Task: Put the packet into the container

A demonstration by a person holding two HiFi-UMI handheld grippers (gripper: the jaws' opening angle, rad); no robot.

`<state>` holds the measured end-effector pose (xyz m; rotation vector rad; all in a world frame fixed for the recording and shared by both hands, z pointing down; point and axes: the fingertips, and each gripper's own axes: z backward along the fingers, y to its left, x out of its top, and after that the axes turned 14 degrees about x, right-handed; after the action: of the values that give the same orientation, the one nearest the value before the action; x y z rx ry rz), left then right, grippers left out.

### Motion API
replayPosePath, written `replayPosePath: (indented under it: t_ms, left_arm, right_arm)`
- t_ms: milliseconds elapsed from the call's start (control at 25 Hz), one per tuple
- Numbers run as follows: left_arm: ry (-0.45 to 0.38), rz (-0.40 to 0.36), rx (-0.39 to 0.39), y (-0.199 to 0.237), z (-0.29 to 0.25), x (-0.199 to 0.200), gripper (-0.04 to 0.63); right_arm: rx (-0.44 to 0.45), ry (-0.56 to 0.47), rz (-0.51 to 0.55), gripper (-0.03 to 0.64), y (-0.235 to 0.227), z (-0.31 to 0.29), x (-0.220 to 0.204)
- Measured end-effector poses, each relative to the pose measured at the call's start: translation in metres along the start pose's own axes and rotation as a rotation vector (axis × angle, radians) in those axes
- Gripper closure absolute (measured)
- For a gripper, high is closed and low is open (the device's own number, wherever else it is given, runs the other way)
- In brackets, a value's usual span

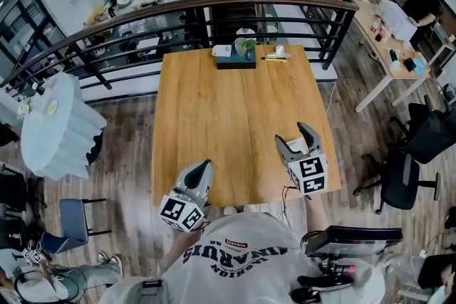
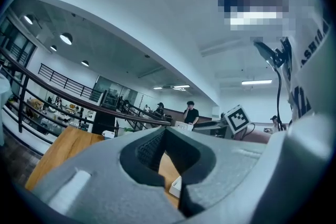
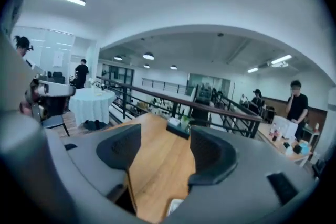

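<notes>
Left tongs [image 1: 206,166] at the near-left edge of the tabletop [image 1: 228,117], pressed together, nothing in them. Dark container [image 1: 235,59] at far centre. White packet [image 1: 298,147] lies near right on tabletop. Right tongs [image 1: 292,133] over it, spread, pads clear of it.

Open-plan office mezzanine: railing [image 1: 214,7], desks [image 1: 377,57], swivel chairs [image 1: 402,178]

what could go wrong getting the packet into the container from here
The white packet lies close to the table's near edge by the open right hand-held gripper; a clumsy grab might knock it off. The container sits at the far end, already holding things, so a long carry and a tight fit are likely.
</notes>
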<state>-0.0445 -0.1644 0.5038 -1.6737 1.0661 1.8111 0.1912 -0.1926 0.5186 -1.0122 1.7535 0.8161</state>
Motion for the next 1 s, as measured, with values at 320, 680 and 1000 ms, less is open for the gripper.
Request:
replayPosePath:
  t_ms: [320, 680, 1000]
  left_arm:
    - [-0.005, -0.007, -0.04, -0.019, 0.003, 0.004, 0.592]
    - [0.001, -0.006, -0.048, -0.027, 0.007, 0.004, 0.592]
    - [-0.001, -0.017, -0.04, -0.023, 0.008, 0.003, 0.592]
  right_arm:
    - [0.144, -0.325, 0.188, 0.595, 0.089, 0.025, 0.061]
    - [0.263, -0.365, 0.169, 0.609, 0.127, 0.024, 0.06]
    - [0.281, -0.323, 0.178, 0.609, 0.128, 0.019, 0.052]
